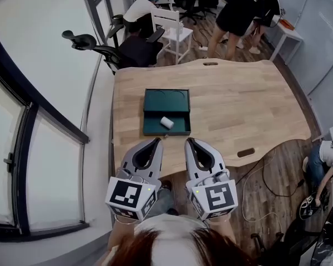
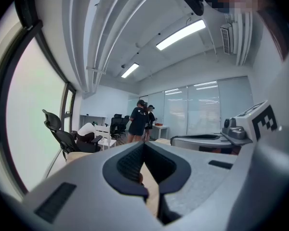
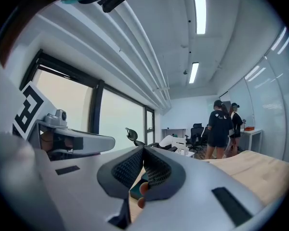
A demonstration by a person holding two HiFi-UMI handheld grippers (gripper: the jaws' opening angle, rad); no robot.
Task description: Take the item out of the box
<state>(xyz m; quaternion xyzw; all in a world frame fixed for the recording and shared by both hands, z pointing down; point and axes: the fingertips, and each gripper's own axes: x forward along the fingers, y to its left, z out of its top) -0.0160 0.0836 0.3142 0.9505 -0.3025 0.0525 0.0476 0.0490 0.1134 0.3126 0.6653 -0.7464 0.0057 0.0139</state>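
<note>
A dark green box [image 1: 166, 112] lies open on the wooden table [image 1: 238, 104], its lid folded back on the far side. A small white cylinder [image 1: 166, 122] rests in the near compartment. My left gripper [image 1: 157, 142] and right gripper [image 1: 189, 142] hover side by side over the table's near edge, just short of the box, and both point toward it. Both are shut with nothing between their jaws. In the left gripper view [image 2: 143, 146] the jaws meet at the tip. The right gripper view [image 3: 143, 150] shows the same, with a bit of the green box [image 3: 135, 192] below them.
A window wall [image 1: 39, 93] runs along the left. Behind the table stand black office chairs [image 1: 91, 43], a white chair [image 1: 172, 26] and several people [image 1: 238, 10]. Cables [image 1: 266, 176] lie on the floor at the right, near a crouching person [image 1: 324, 159].
</note>
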